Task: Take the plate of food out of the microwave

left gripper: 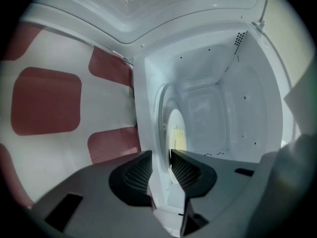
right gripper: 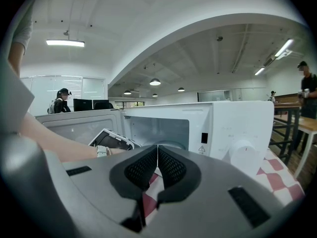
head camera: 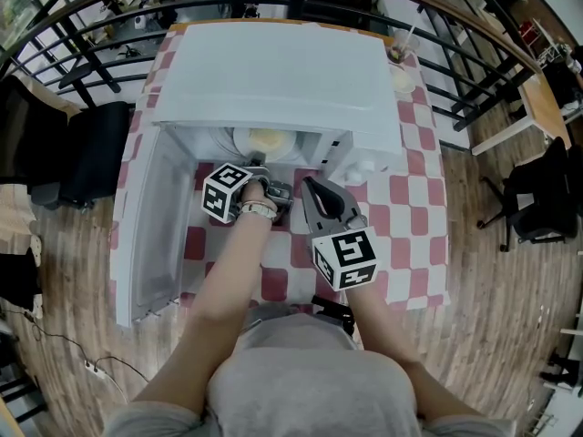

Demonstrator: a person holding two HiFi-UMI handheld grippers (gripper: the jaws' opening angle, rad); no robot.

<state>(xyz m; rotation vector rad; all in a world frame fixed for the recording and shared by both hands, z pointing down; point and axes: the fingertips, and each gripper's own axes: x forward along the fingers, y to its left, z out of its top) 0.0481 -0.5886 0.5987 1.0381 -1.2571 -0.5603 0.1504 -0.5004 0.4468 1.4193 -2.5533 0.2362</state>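
White plate (head camera: 242,140) w/ food (head camera: 269,139), mostly hidden, rim in left hand-held gripper (left gripper: 161,156).

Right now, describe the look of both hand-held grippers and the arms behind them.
The left claw and right claw match: smooth grey bodies, each ending in two dark pads with a mesh texture. Each carries a white cube printed with black square markers. The person wears a grey short-sleeved top, with a pale band at the left wrist. No cables show.
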